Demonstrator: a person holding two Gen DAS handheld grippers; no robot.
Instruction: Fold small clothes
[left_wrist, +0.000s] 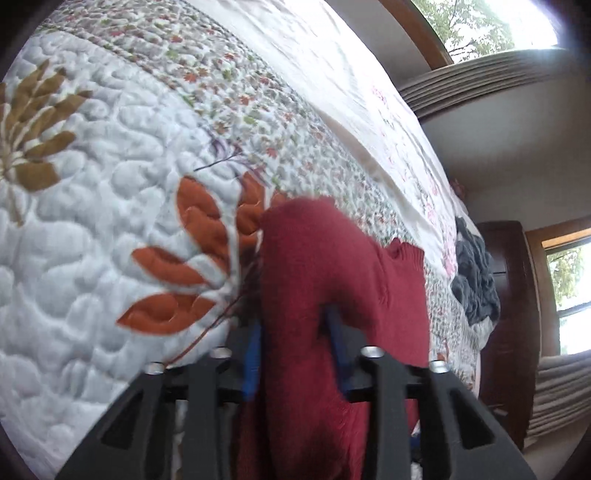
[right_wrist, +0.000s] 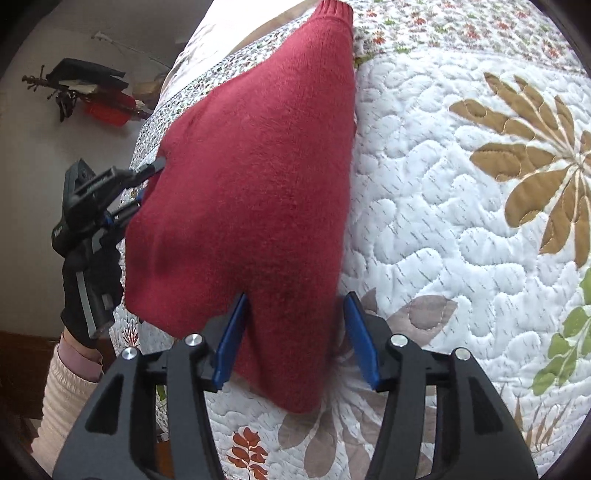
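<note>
With the sweater (right_wrist: 251, 177) lifted over the quilt (right_wrist: 443, 221), left claw (left_wrist: 293, 332) pinching one edge and right claw (right_wrist: 295, 332) spread around another, the right should probably close before folding.

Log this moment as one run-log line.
task: fold | item: red sweater on quilt | left gripper: shut on sweater | right gripper: open, straddling sweater edge
</note>
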